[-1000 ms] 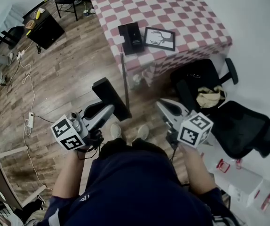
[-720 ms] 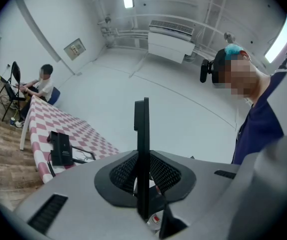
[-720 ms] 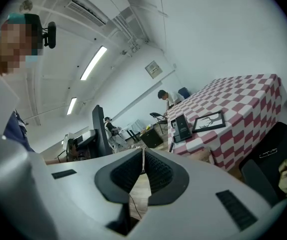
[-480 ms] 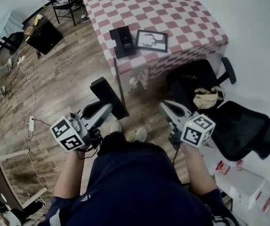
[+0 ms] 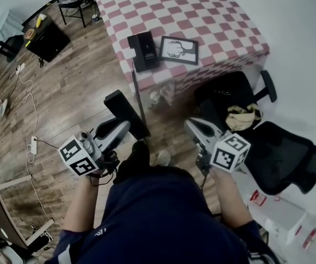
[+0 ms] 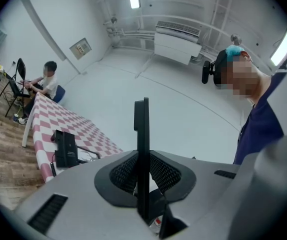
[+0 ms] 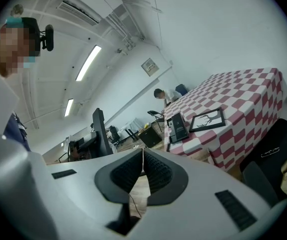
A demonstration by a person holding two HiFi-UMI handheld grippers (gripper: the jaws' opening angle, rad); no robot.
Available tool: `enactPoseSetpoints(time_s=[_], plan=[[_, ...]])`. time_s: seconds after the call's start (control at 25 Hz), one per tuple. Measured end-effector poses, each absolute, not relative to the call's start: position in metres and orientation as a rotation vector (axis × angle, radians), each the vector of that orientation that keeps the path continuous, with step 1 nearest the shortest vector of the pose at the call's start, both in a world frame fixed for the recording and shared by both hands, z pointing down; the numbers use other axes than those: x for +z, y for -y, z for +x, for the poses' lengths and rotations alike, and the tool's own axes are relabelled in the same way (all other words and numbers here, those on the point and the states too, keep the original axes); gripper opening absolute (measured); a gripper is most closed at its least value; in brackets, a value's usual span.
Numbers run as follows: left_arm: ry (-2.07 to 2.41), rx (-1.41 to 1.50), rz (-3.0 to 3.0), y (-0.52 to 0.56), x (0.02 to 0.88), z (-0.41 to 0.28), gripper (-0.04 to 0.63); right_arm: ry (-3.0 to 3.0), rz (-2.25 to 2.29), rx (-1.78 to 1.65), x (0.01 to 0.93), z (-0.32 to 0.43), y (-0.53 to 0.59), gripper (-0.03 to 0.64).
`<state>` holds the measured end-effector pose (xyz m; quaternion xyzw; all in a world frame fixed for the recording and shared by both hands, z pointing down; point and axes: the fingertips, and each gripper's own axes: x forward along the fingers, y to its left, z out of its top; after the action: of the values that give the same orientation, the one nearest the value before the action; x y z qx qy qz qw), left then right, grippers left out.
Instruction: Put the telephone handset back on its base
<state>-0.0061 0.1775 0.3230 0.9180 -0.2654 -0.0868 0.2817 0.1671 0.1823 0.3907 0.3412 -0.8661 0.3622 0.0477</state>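
The black handset (image 5: 126, 113) is clamped between the jaws of my left gripper (image 5: 123, 127), held low in front of me over the wooden floor. In the left gripper view the handset (image 6: 142, 134) stands edge-on between the pads of the left gripper (image 6: 142, 170). Its black base (image 5: 143, 51) sits at the near edge of the red-checked table (image 5: 202, 15), well beyond both grippers. A dark cord (image 5: 139, 95) hangs from the base toward the handset. My right gripper (image 5: 190, 124) is shut with nothing in it, right of the handset. The right gripper view shows the base (image 7: 177, 127) far off.
A framed deer picture (image 5: 178, 49) lies right of the base. A black office chair (image 5: 276, 150) with a tan cloth (image 5: 240, 116) stands at the right, between me and the table's corner. Cables (image 5: 32, 109) run over the floor at left. A person sits at the far table end (image 6: 46, 81).
The table and base have shifted slightly in the head view as I step toward them. Both grippers keep their pose; the handset stays gripped.
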Motion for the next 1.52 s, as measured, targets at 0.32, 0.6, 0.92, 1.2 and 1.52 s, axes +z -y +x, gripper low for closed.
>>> enactPoseSetpoints(time_s=[0.32, 0.6, 0.92, 1.2, 1.52], plan=[[0.657, -0.233, 2.433, -0.114, 0.338, -0.031, 0.091, 2.607, 1.061, 1.137, 0.400, 0.134, -0.124, 0.018], [0.590, -0.206, 2.413, -0.046, 0.353, -0.060, 0.091, 2.568, 1.082, 1.175, 0.408, 0.096, -0.068, 0.017], [0.498, -0.202, 2.398, 0.014, 0.363, -0.081, 0.091, 2.529, 1.125, 1.185, 0.409, 0.063, -0.016, 0.018], [0.450, -0.185, 2.376, 0.049, 0.373, -0.097, 0.091, 2.503, 1.152, 1.175, 0.408, 0.044, 0.015, 0.018], [0.432, -0.183, 2.338, 0.074, 0.383, -0.102, 0.091, 2.482, 1.160, 1.187, 0.407, 0.036, 0.038, 0.018]])
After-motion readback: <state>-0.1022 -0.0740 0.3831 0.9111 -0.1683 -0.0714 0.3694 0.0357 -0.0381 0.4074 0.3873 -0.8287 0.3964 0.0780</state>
